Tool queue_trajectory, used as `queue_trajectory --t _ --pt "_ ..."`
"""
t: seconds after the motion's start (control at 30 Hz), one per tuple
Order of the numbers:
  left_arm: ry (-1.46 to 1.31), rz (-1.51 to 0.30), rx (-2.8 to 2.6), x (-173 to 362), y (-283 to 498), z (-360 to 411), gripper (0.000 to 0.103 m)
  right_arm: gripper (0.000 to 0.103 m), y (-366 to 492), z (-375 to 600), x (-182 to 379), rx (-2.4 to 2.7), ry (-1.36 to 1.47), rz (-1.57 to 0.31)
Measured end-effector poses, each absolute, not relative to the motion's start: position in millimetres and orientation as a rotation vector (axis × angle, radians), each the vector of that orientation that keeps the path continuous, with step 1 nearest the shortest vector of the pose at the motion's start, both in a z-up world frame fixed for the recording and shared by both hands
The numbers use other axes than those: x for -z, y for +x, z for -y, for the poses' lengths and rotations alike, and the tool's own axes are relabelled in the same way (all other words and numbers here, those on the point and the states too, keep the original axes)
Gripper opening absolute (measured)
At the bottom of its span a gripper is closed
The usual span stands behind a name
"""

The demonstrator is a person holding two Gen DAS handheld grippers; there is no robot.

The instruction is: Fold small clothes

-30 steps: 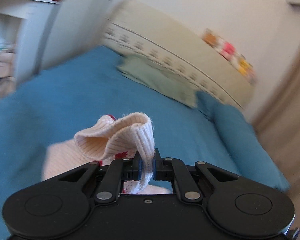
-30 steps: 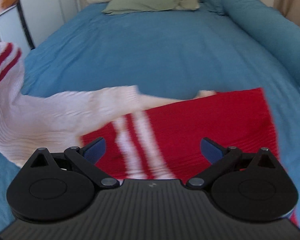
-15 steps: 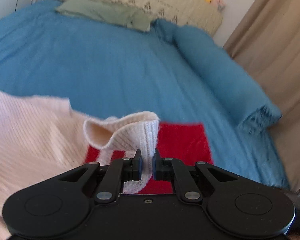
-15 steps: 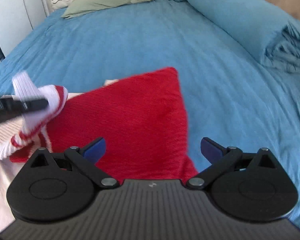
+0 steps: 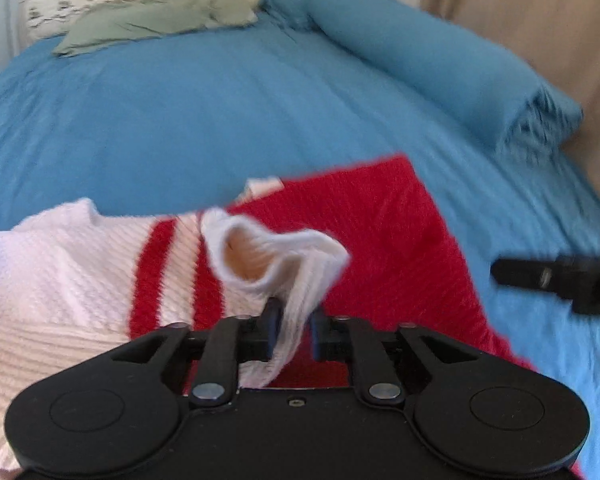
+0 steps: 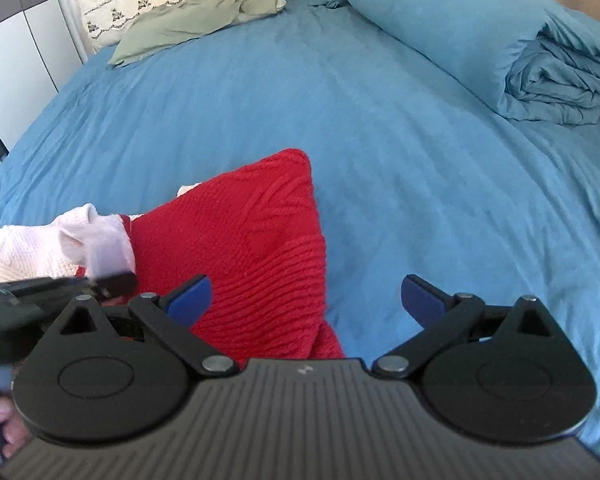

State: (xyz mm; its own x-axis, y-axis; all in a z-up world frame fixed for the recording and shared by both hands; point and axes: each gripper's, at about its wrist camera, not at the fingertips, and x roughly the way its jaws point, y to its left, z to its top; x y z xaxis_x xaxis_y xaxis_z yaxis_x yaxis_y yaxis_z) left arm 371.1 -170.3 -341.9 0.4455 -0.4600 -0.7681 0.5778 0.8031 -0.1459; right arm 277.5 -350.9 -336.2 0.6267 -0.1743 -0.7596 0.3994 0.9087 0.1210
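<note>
Counting 1 sweater | 2 claws: left claw opening, right claw wide

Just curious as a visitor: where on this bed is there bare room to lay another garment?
Free: the blue sheet between the sweater, green pillow and rolled duvet. Crowded: the near left, with the sweater and both grippers.

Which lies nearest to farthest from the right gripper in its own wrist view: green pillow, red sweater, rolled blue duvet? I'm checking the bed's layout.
From the right gripper:
1. Red sweater, directly below and ahead, left of centre.
2. Rolled blue duvet, along the bed's right side.
3. Green pillow, at the headboard, upper left.
</note>
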Motion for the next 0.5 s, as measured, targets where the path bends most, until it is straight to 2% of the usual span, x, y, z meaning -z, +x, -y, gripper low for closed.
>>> queue_trajectory --t 0.03,0.1,0.2,0.27,0.3,0.33,0.5 --pt "0.161 -0.924 0.668 347.7 370.6 173.3 0.054 0.103 277.7 349.9 335.6 0.332 0.292 -0.831" --pt "0.161 -0.932 0.704 349.9 365.1 173.0 0.070 0.103 277.9 350.1 335.3 0.320 0.297 -0.827" --pt "0.123 -0.898 0.714 333.7 352.6 157.2 0.072 0.103 280.8 350.3 333.2 0.290 0.310 -0.814" --pt "0.085 -0.870 0.677 318.0 345.4 131.8 0.080 0.103 283.6 348.7 330.8 0.260 0.331 -0.815" --pt "0.078 -0.858 0.648 312.6 343.9 119.6 0.091 0.103 286.1 346.5 329.5 0.239 0.339 -0.814" --pt "0.073 -0.842 0.613 308.2 343.1 104.8 0.096 0.103 289.0 344.0 328.6 0.215 0.348 -0.813" --pt "0.082 -0.857 0.445 307.3 365.3 34.3 0.096 0.103 322.2 317.7 338.7 0.040 0.377 -0.848"
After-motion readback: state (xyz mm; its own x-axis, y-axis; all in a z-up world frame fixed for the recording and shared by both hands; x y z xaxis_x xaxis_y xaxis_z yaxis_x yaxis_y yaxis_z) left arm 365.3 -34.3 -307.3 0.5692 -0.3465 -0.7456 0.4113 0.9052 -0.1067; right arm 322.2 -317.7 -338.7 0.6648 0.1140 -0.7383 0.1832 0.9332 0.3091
